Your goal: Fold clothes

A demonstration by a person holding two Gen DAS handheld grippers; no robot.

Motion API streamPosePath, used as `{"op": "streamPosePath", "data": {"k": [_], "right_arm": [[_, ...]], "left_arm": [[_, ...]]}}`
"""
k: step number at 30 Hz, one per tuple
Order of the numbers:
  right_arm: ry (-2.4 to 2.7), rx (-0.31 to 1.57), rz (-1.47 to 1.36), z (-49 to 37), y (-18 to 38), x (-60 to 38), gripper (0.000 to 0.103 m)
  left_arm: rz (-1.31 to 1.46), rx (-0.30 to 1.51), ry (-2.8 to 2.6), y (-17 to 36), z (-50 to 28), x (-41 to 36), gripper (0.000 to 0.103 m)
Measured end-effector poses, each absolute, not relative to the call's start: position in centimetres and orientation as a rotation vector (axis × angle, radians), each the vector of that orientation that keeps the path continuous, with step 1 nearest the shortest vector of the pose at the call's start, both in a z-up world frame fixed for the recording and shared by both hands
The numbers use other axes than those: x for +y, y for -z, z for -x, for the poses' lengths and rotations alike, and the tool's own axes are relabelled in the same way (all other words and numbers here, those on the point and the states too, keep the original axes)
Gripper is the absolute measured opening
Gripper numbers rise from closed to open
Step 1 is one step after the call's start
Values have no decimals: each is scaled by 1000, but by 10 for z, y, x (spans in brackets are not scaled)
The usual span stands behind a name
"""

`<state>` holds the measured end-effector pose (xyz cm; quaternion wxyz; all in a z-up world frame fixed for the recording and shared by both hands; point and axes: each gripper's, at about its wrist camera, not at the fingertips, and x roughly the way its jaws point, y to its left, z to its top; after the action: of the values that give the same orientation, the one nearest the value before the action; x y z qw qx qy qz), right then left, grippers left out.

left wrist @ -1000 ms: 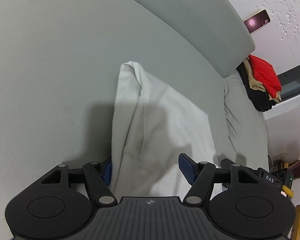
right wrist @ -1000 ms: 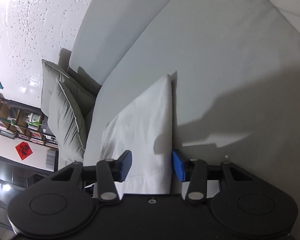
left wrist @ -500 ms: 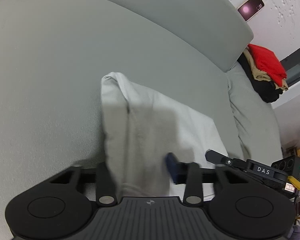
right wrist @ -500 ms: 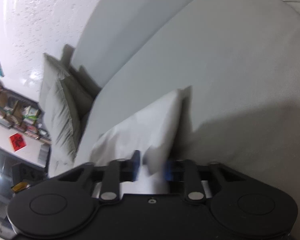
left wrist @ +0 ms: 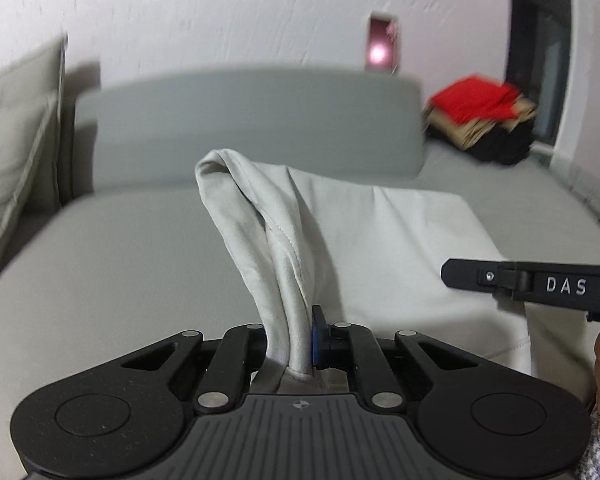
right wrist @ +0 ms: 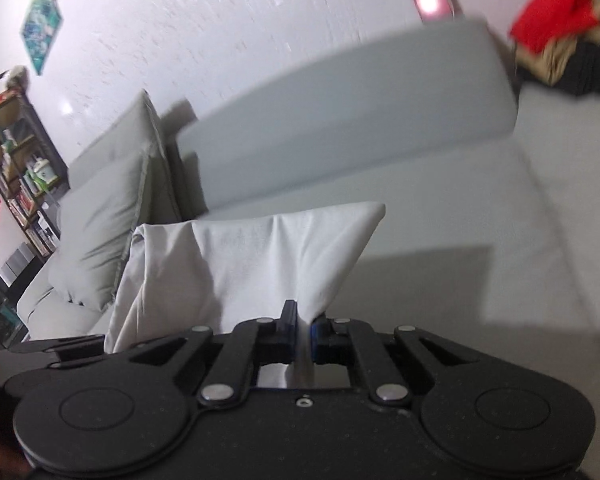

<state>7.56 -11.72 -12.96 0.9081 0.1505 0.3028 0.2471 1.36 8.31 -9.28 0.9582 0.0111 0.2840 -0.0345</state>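
Cloth (left wrist: 400, 248), pale and bunching into hemmed ridges, is hanging pinched in both my left gripper (left wrist: 290, 340) and right gripper (right wrist: 302, 328), background blurring.

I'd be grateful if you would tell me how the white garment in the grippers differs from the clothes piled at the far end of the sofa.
The white garment is a single pale piece, lifted at its near edge by the left gripper and right gripper; the pile of clothes is red, tan and black, stacked and untouched. The garment lies mid-seat, the pile at the sofa's far end. Both rest on the sofa.

Two low, close wrist views facing the sofa backrest (left wrist: 252, 120), both sharing the white garment (right wrist: 268, 256)
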Motion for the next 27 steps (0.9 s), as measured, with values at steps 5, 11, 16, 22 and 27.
{"op": "streamPosePath", "data": {"k": [5, 11, 16, 22, 27], "right_arm": [[-425, 512, -302, -23, 84, -165, 6], [-219, 441, -330, 8, 43, -255, 6], [-32, 391, -345, 11, 28, -346, 6], [99, 426, -371, -39, 30, -427, 6], [152, 527, -387, -103, 65, -461, 8]], "left_arm": [[1, 469, 195, 56, 15, 40, 9], [27, 476, 425, 35, -14, -51, 9], [25, 527, 568, 41, -60, -144, 9], [22, 589, 608, 63, -123, -225, 9], [-62, 713, 524, 110, -184, -262, 25]]}}
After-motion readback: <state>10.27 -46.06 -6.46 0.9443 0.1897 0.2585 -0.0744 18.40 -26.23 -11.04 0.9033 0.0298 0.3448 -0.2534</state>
